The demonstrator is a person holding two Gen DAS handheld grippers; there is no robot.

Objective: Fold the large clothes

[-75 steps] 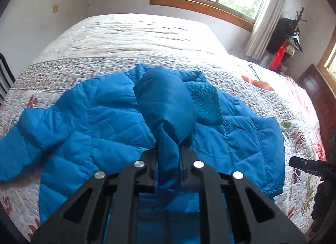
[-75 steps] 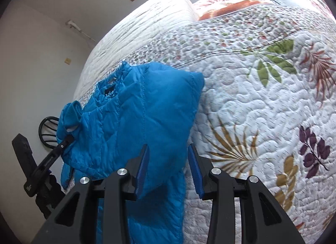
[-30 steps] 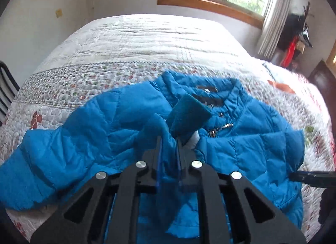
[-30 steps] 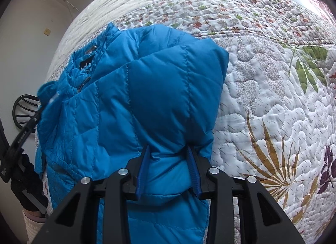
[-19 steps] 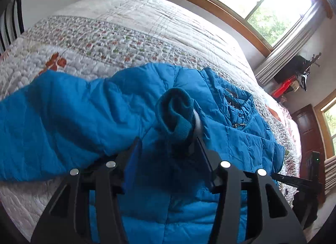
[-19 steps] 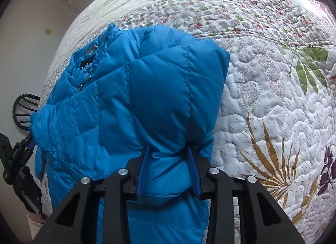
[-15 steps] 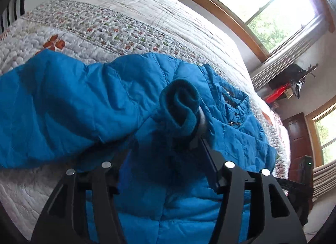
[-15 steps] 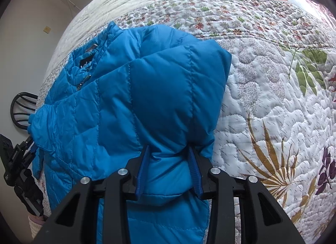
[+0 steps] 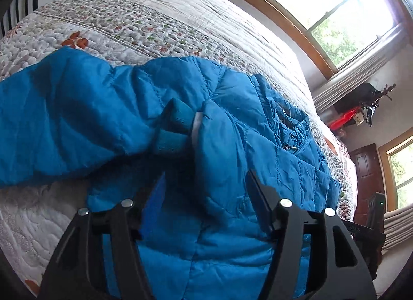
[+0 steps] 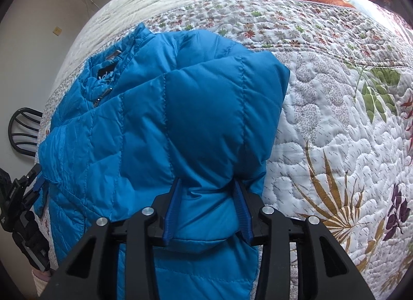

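With the blue puffer jacket (image 10: 144, 129) spread on the quilted bed (image 10: 335, 124), the left gripper (image 9: 206, 183) hangs open above its dropped sleeve cuff (image 9: 175, 129), so the opening right gripper (image 10: 206, 196) should release its folded sleeve (image 10: 222, 109) flat, without dragging it.

**Two wrist views, both close over the bed**

Left wrist camera looked down along its fingers, close above the blue jacket (image 9: 232, 132), facing across the quilted bed (image 9: 160, 8) toward the window (image 9: 333, 3). Right wrist camera pointed steeper, equally near, facing the wall. Both shared the jacket's collar and quilt; each glimpsed the other gripper at frame edge.
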